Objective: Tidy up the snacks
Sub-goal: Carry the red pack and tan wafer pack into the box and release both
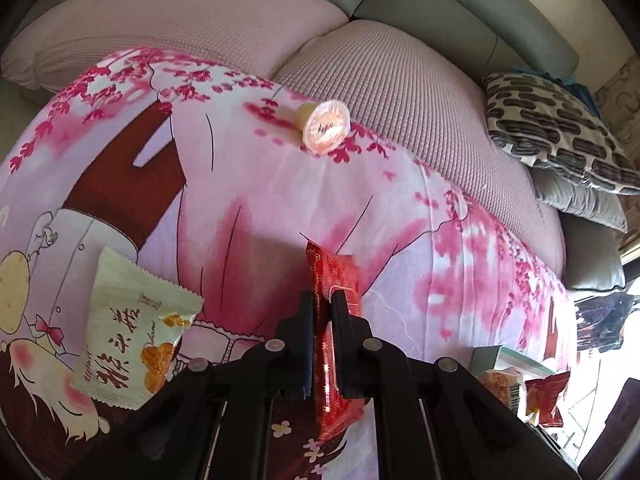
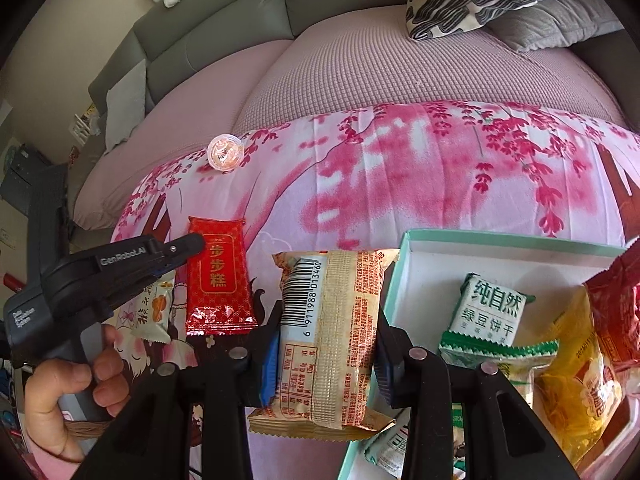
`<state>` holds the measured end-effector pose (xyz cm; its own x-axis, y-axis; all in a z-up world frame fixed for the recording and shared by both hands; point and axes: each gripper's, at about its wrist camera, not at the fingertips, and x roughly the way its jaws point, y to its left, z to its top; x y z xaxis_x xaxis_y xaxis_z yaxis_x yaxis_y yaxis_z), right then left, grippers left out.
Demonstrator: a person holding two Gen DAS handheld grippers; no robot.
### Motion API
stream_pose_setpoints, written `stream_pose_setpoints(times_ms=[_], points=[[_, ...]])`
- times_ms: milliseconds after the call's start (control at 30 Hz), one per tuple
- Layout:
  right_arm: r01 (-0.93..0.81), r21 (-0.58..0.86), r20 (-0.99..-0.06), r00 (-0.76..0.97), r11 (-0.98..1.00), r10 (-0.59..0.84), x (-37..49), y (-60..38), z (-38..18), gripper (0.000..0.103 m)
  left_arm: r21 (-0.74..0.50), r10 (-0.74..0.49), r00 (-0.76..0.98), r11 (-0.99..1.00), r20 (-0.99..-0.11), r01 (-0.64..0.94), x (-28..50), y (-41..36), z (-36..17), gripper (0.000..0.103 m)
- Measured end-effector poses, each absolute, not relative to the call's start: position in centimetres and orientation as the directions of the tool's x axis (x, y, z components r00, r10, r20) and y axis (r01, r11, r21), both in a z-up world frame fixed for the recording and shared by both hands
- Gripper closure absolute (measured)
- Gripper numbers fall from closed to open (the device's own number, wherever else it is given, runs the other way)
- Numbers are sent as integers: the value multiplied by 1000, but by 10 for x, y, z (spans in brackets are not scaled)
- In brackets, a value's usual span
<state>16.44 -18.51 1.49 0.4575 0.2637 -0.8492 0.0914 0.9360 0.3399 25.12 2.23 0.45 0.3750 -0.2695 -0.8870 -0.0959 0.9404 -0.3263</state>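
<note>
From the left wrist view, the left gripper (image 1: 322, 296) has its fingers squeezed tight on a thin red snack pack (image 1: 334, 332), seen edge-on and standing up between them. The pack is shiny red with small gold rings printed on it. A white snack bag (image 1: 136, 332) with black writing and orange pieces pictured on it lies flat on the pink flower blanket (image 1: 400, 216) to the left. A small round jelly cup (image 1: 324, 130) lies on its side farther up the blanket. From the right wrist view, the right gripper (image 2: 328, 320) holds a tan snack pack (image 2: 332, 340) by its two sides, back face up, showing a black barcode and red small print. Just to its right is a teal box (image 2: 404, 264) with a white inside, holding a green and white biscuit pack (image 2: 490, 308), a yellow bag (image 2: 576, 384) and a red bag (image 2: 618, 312). A hand (image 2: 68, 392) grips the left gripper's handle.
</note>
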Motion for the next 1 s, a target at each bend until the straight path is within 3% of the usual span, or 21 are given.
stream_pose_setpoints(times_ms=[167, 267, 300, 333, 567, 700, 867, 1000], points=[[95, 350, -844, 463, 932, 270, 162, -190, 15, 62, -271, -221, 332, 956, -917, -110, 253, 17, -10, 88], [101, 358, -842, 465, 928, 275, 163, -192, 14, 62, -279, -236, 320, 956, -917, -95, 254, 11, -10, 68], [102, 361, -841, 466, 927, 276, 163, -193, 14, 62, -283, -243, 310, 955, -919, -90, 255, 7, -11, 56], [103, 364, -840, 466, 926, 278, 163, -194, 14, 62, -281, -244, 304, 956, -921, -85, 256, 4, -12, 52], [116, 369, -836, 474, 922, 275, 162, -201, 15, 62, -82, -78, 293, 997, -953, 0, 257, -33, -15, 49], [126, 372, -836, 475, 920, 273, 161, -205, 14, 62, 55, 31, 289, 996, -957, 76, 258, -56, -22, 40], [132, 380, -832, 482, 915, 276, 158, -209, 17, 62, 33, 12, 311, 998, -950, 60, 255, -52, -23, 41], [138, 393, -825, 491, 909, 282, 154, -214, 21, 62, 14, 6, 329, 1000, -944, 23, 248, -39, -20, 54]])
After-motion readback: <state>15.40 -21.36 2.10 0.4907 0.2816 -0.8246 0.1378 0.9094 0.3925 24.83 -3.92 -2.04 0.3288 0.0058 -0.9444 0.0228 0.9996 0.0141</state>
